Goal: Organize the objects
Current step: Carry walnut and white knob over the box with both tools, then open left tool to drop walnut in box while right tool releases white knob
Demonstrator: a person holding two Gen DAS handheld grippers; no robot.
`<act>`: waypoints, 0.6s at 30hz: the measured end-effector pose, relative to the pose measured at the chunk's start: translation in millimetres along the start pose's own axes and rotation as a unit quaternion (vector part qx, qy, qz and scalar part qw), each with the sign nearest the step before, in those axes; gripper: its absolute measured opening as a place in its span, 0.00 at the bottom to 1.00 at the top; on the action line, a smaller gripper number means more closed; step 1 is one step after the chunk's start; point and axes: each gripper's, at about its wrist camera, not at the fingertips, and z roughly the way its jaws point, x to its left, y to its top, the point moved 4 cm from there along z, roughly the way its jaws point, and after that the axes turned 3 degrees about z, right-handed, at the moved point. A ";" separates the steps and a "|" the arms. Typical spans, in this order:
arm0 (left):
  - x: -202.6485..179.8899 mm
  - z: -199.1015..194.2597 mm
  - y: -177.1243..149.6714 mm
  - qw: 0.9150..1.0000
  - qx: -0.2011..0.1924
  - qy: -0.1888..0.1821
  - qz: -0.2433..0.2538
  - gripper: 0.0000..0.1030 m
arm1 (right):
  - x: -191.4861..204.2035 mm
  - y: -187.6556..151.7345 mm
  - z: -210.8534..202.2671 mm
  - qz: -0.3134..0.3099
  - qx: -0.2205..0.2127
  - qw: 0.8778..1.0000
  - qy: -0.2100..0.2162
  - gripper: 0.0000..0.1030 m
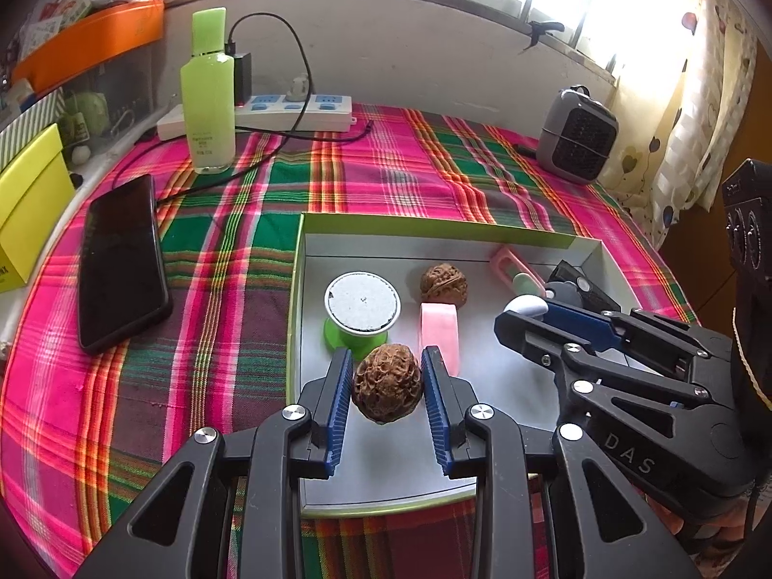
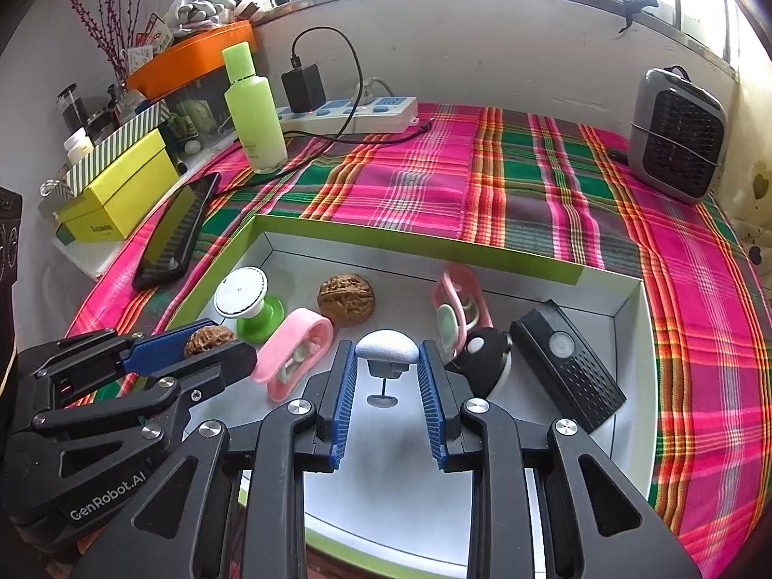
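Note:
A shallow white box with a green rim (image 1: 434, 227) (image 2: 410, 241) lies on the plaid cloth. My left gripper (image 1: 386, 352) (image 2: 217, 342) is shut on a brown walnut (image 1: 386, 388) (image 2: 207, 339), held just above the box floor at its near left. My right gripper (image 2: 386, 345) (image 1: 523, 311) is shut on a small white-capped knob (image 2: 386, 346) (image 1: 526, 305), with its shadow on the floor below. In the box lie a second walnut (image 1: 443, 284) (image 2: 346, 299), a green-and-white spool (image 1: 362, 309) (image 2: 243, 299), two pink clips (image 2: 294, 357) (image 2: 458, 304), a black round piece (image 2: 482, 357) and a black remote (image 2: 564, 362).
Left of the box a black phone (image 1: 120, 265) rests on the cloth. A green bottle (image 1: 207, 96) and a power strip (image 1: 294, 111) with cables stand at the back. A grey heater (image 1: 576, 135) sits at the back right, a yellow box (image 1: 29, 202) at the far left.

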 end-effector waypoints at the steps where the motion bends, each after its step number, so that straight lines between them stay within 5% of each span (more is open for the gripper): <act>1: -1.1 -0.8 -0.4 1.000 -0.001 0.001 0.000 0.27 | 0.2 0.3 1.4 -0.001 0.001 1.000 -0.001 0.27; 18: -1.8 0.6 3.1 1.000 -0.003 0.007 0.006 0.27 | 8.1 2.8 16.8 -0.015 0.011 1.000 -0.004 0.27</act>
